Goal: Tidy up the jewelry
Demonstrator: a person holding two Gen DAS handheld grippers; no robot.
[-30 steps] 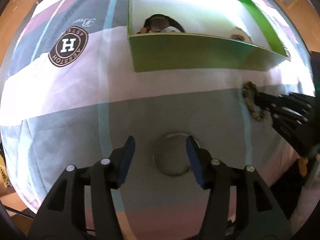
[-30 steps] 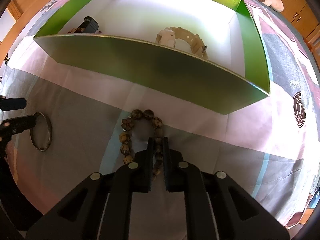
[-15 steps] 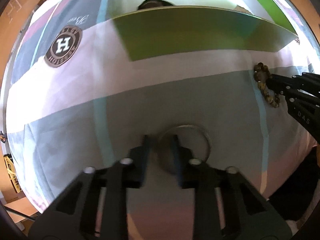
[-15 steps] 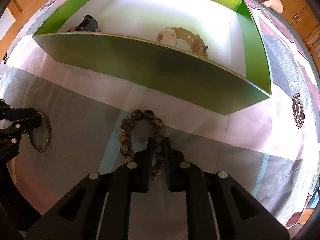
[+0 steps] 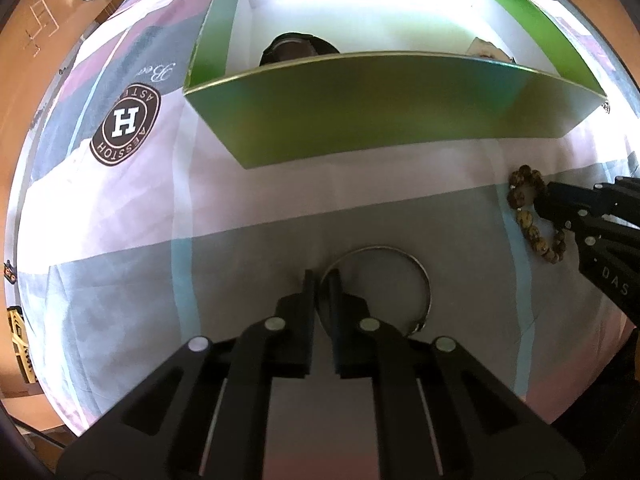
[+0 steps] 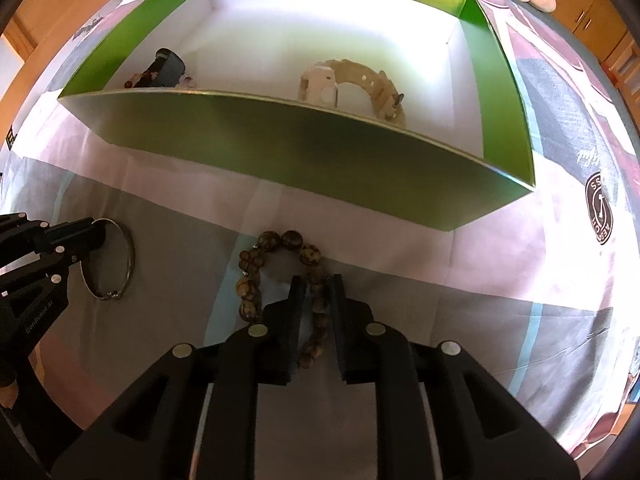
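We are pinching the silver bangle (image 5: 400,276) at lower centre with our left gripper (image 5: 323,280), jaws together on its rim. Our right gripper (image 6: 317,283) is clamping the beaded bracelet (image 6: 276,268). The green box (image 6: 304,152) is walling off the upper frame (a beige watch (image 6: 352,84) lying inside).

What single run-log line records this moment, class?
left gripper: shut on thin silver metal bangle | right gripper: shut on brown beaded bracelet | both on cloth, outside green cardboard box
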